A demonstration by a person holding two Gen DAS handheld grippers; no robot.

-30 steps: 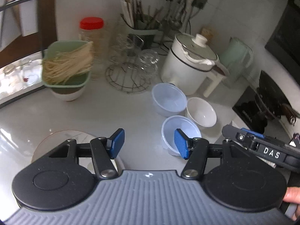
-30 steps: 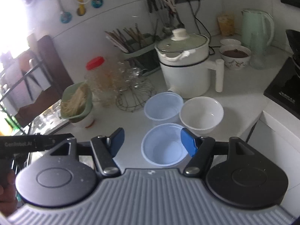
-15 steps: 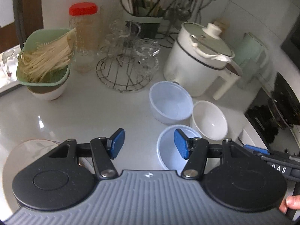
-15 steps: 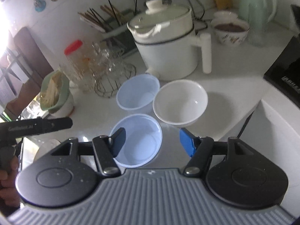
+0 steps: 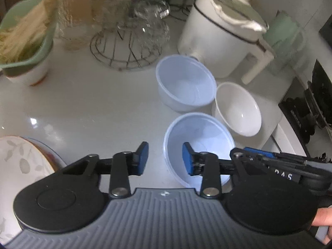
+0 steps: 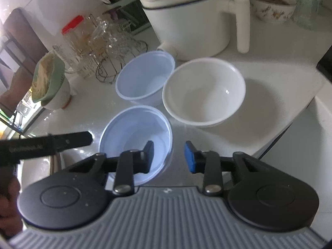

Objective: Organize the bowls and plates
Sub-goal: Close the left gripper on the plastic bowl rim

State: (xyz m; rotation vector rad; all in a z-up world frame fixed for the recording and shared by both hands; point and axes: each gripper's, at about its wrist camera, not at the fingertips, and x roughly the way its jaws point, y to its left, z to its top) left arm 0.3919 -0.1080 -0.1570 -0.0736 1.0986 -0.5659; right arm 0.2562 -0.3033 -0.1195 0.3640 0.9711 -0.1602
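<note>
1. Three bowls sit in a cluster on the white counter (image 5: pixel 87 103), and the near blue bowl (image 5: pixel 197 145) serves as the landmark here.
2. Behind the near blue bowl stands a second blue bowl (image 5: pixel 184 83), apart from it by a narrow strip of counter.
3. To the right of the near blue bowl, and just beside it, is a white bowl (image 5: pixel 238 110); its rim looks to touch the far blue bowl.
4. Left gripper (image 5: pixel 165 160): its blue pads are spread apart, holding nothing. The right pad hangs over the inside of the near blue bowl, the left pad outside its left rim, so the rim lies between them.
5. Right gripper (image 6: pixel 169 157): also spread apart, holding nothing. Its left pad is over the inside of the near blue bowl (image 6: pixel 136 137), its right pad outside the right rim.
6. Whether any pad touches the bowl cannot be told.
7. Well to the left of the near blue bowl, at the counter's edge, lies a plate with a leaf pattern (image 5: pixel 20 161).
8. Behind the far blue bowl stand a white pot with a lid (image 5: pixel 220 37) and a wire rack with glasses (image 5: pixel 128 47).
9. Far left of the bowls is a green basket of noodles (image 5: pixel 27 37) resting in a white bowl.
</note>
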